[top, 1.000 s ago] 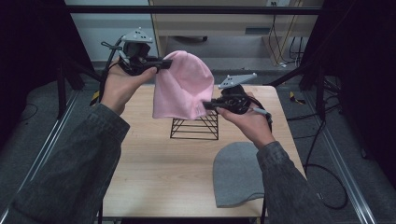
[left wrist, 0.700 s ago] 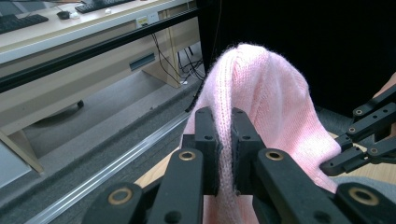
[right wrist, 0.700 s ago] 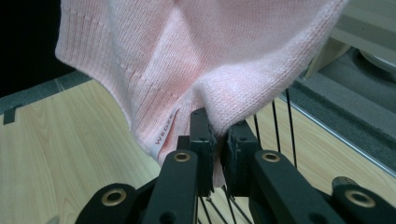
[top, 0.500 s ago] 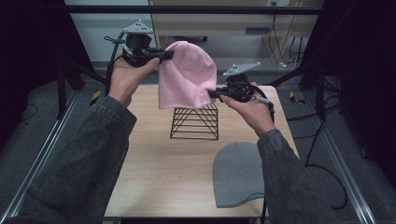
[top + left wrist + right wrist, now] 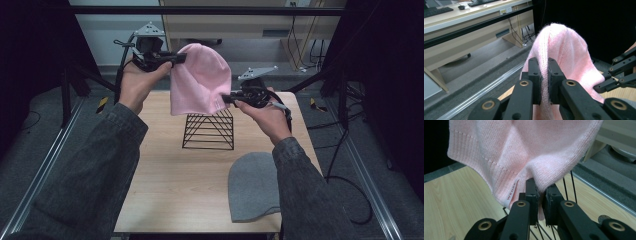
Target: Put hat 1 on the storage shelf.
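the left gripper point(image 5: 544, 75) has its fingers point(image 5: 534, 75) pressed together on a fold of the pink beanie point(image 5: 564, 57), low in the middle of the left gripper view; the knit rises from between them and arches toward the upper right. in the high view this left gripper point(image 5: 172, 59) sits at the upper left of centre, pinching the beanie's upper left edge.

the right gripper point(image 5: 541, 197) likewise has its fingers point(image 5: 531, 195) clamped on the beanie point(image 5: 524, 152), at a bunched bit of the ribbed hem in the lower middle of the right gripper view. just left of them a small white label point(image 5: 512, 192) hangs from the hem, with pale letters that seem to read "wedze", the end hard to make out. in the high view the right gripper point(image 5: 227, 98) grips the beanie's lower right corner.

the pink beanie point(image 5: 200, 80) hangs stretched between the two grippers in the upper middle of the high view, off the worktop point(image 5: 165, 200), its hem just above the black wire rack point(image 5: 209, 131), whether touching i cannot tell. the rack stands at the centre of the worktop. a grey beanie point(image 5: 252, 185) lies flat at the lower right, well apart from the rack.
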Tool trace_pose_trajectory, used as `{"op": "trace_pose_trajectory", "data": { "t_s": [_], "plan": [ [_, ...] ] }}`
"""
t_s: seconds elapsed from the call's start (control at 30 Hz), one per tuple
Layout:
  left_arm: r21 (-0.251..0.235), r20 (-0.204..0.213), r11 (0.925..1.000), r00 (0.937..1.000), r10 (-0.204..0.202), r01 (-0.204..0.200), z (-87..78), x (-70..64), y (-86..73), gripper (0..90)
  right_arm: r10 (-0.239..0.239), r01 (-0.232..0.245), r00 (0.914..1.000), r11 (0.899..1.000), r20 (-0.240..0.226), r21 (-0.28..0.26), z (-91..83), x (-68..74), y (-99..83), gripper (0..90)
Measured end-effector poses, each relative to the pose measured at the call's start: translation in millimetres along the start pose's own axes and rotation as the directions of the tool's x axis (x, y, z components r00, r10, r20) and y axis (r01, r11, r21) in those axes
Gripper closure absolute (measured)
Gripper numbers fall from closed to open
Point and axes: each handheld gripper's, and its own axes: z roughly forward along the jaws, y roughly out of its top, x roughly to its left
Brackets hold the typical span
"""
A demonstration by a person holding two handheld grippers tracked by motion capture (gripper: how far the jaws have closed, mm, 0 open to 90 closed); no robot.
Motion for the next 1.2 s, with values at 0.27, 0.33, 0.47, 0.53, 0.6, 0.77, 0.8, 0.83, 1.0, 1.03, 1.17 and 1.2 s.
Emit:
{"op": "trace_pose_trajectory", "data": {
  "t_s": [0.27,0.33,0.47,0.53,0.6,0.77,0.8,0.83,1.0,1.03,1.17,1.2],
  "plan": [
    [-0.018,0.002,0.9995,0.9996,-0.027,0.027,21.2,6.3,-6.2,83.7,0.015,-0.015,0.9994,1.0,0.03,-0.007,5.2,-12.5,-5.1,83.5],
    [-0.014,0.005,0.9996,0.9997,-0.025,0.025,26.0,6.2,-7.7,83.7,0.022,-0.022,0.9991,1.0,0.037,-0.002,5.9,-15.1,-6.5,83.5],
    [-0.01,0.005,0.9998,0.9998,-0.017,0.017,32.6,6.9,-9.7,83.6,0.024,-0.024,0.9987,1.0,0.045,0.005,7.1,-18.4,-8.8,83.4],
    [-0.009,0.006,0.9998,0.9998,-0.018,0.019,35.5,8.3,-11.0,83.6,0.032,-0.032,0.9985,0.999,0.045,0.007,8.5,-20.8,-12.0,83.3],
    [-0.008,0.008,0.9997,0.9997,-0.022,0.022,36.8,8.4,-11.7,83.5,0.034,-0.035,0.9984,0.999,0.044,0.008,9.3,-21.7,-13.6,83.3],
    [0.002,0.003,0.9999,0.9999,-0.011,0.011,43.4,8.8,-14.7,83.3,0.044,-0.045,0.9978,0.999,0.049,0.018,12.8,-25.2,-21.4,83.2],
    [0.002,0.0,0.9999,0.9999,-0.011,0.011,44.4,9.1,-15.0,83.1,0.048,-0.049,0.9975,0.999,0.052,0.021,13.4,-26.2,-23.1,83.2],
    [0.0,0.0,0.9999,0.9999,-0.013,0.013,45.2,9.4,-15.4,83.0,0.05,-0.052,0.9973,0.998,0.053,0.023,14.2,-26.9,-24.6,83.2],
    [0.005,0.003,1.0,1.0,-0.005,0.005,51.2,9.5,-20.5,83.0,0.054,-0.056,0.9969,0.998,0.057,0.033,17.6,-28.4,-31.0,83.1],
    [0.005,0.003,1.0,1.0,-0.005,0.005,52.4,9.6,-22.2,83.0,0.053,-0.055,0.9969,0.998,0.058,0.035,18.4,-28.5,-32.1,83.1],
    [0.007,0.004,1.0,1.0,-0.006,0.006,56.1,9.7,-29.3,83.0,0.055,-0.058,0.9964,0.997,0.065,0.049,22.7,-28.4,-39.5,83.0],
    [0.01,0.003,0.9999,1.0,-0.003,0.003,56.9,9.6,-31.3,83.0,0.048,-0.052,0.9966,0.997,0.066,0.054,23.6,-28.5,-41.1,83.0]
  ]
}}
